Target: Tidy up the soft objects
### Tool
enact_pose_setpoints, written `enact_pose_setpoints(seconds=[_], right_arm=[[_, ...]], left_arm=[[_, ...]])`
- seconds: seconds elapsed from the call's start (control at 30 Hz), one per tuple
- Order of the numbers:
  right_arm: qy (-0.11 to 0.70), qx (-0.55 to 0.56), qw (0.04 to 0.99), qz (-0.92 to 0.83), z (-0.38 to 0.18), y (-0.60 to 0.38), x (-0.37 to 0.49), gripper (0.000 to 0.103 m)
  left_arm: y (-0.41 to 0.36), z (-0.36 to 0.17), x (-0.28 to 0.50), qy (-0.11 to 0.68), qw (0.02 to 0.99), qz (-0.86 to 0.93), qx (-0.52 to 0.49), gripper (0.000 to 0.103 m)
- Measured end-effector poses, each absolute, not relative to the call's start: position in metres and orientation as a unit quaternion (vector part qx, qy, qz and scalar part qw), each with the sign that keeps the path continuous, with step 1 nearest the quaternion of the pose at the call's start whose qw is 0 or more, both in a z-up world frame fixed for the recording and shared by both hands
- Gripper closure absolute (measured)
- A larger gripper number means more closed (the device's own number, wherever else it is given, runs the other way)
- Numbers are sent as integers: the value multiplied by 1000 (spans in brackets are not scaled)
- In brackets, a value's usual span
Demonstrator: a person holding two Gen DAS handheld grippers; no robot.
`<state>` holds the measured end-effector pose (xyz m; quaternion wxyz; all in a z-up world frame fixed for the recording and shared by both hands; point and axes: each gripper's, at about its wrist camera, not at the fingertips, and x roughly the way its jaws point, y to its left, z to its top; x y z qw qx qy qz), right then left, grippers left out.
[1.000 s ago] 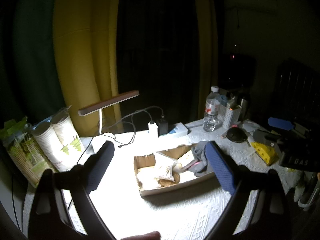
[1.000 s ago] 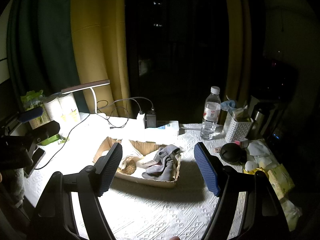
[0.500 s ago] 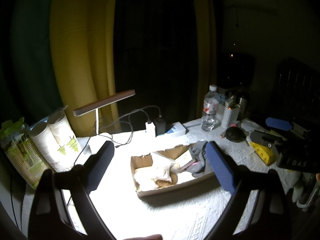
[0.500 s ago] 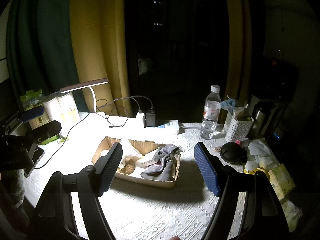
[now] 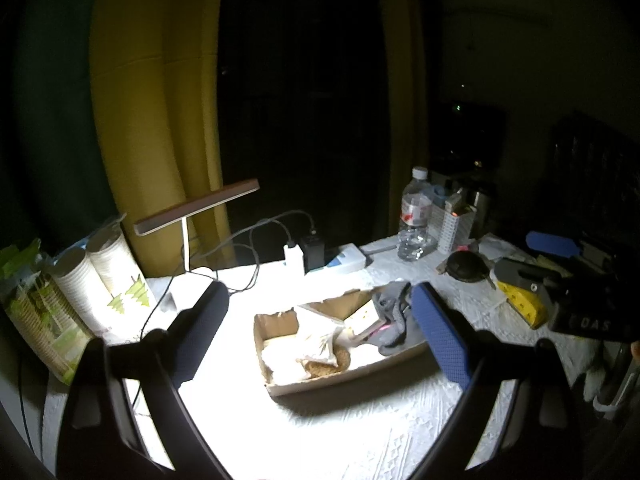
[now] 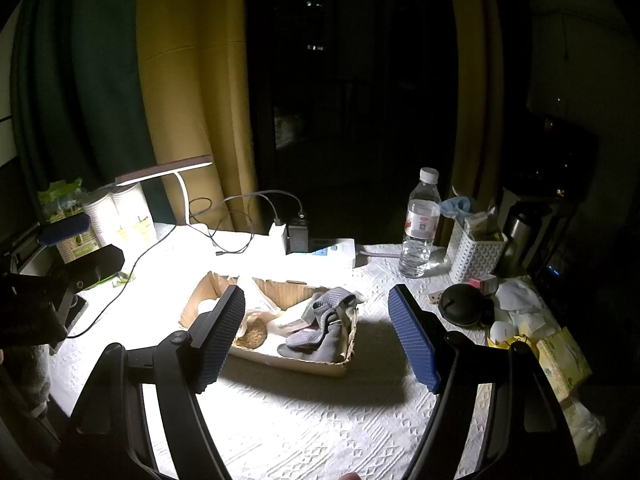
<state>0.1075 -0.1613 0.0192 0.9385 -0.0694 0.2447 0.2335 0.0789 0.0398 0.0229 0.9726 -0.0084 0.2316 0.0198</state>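
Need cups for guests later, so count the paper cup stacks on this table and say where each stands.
2 paper cup stacks, side by side at the table's far left corner, beside the desk lamp, in front of the green package. More may hide in the dark.

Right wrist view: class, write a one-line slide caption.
Open hand-held gripper hovers before a cardboard box holding grey socks.

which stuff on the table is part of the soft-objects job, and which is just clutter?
Job: cardboard box; grey socks and pale soft items in it; left gripper and right gripper, both open, empty.

Clutter: desk lamp, water bottle, power strip, white basket, paper cups.
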Motion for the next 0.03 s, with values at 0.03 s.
enact_pose_setpoints(seconds=[0.03], right_arm=[[245, -69, 938, 234, 18, -162, 108, 26]], left_arm=[[40, 23, 81, 233, 972, 19, -7, 9]])
